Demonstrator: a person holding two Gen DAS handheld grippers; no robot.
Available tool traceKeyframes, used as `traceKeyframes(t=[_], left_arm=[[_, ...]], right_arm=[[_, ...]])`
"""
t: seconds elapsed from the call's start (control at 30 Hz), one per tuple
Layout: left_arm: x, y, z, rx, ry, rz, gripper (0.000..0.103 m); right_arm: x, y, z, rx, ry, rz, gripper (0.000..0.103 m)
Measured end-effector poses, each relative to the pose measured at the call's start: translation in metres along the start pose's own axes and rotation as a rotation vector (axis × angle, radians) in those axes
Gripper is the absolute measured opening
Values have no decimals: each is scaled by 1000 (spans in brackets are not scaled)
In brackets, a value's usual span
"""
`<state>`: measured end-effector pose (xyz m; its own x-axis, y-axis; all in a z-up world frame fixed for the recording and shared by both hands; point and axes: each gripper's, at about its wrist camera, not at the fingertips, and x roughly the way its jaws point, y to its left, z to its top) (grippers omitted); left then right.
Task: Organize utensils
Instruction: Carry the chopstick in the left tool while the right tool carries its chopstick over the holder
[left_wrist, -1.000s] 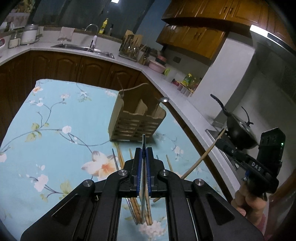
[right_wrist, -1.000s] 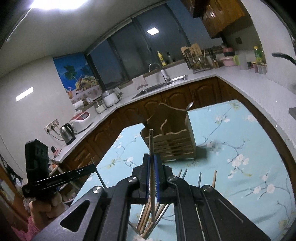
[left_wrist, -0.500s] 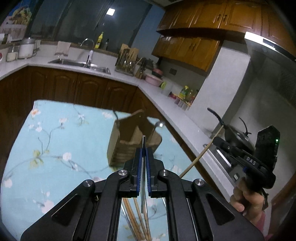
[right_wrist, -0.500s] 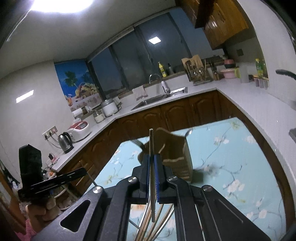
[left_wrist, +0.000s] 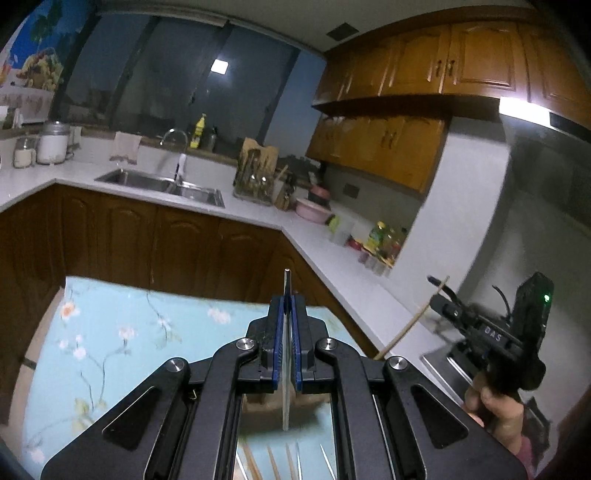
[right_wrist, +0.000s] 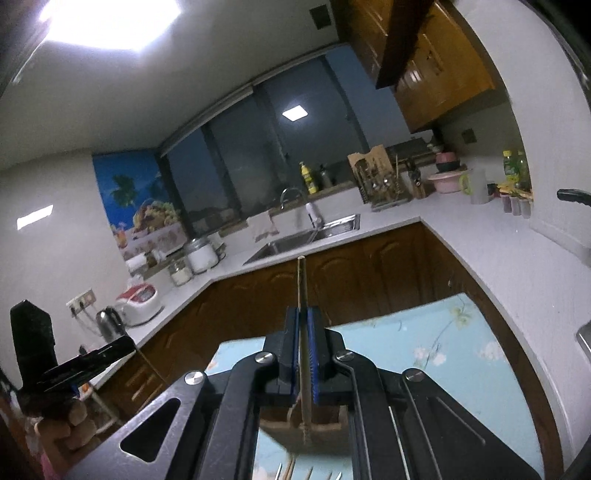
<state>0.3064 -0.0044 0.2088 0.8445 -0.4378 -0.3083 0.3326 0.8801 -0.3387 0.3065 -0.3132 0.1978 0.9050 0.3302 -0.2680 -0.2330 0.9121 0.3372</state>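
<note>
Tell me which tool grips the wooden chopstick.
The right tool: its wooden chopstick is tan, while the left tool holds a silvery metal chopstick.

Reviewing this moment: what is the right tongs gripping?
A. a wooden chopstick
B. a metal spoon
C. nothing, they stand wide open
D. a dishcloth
A: in the right wrist view the right tongs are shut on a thin wooden chopstick that sticks up past the blue pads.

Left gripper (left_wrist: 286, 314): black frame, blue pads, 4 silver screws. Right gripper (right_wrist: 303, 325): same build; "DAS" marking, green light on handle, pink sleeve.
</note>
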Motion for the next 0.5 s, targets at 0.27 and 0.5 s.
traceKeyframes(t=[0.27,0.5], left_arm=[[49,17,-9,-36,-12,73,4],[70,27,-47,-54,15,101,4]], right_arm=[[41,-19,-12,20,29,-34,5],[63,-32,-50,43,74,-58,5]])
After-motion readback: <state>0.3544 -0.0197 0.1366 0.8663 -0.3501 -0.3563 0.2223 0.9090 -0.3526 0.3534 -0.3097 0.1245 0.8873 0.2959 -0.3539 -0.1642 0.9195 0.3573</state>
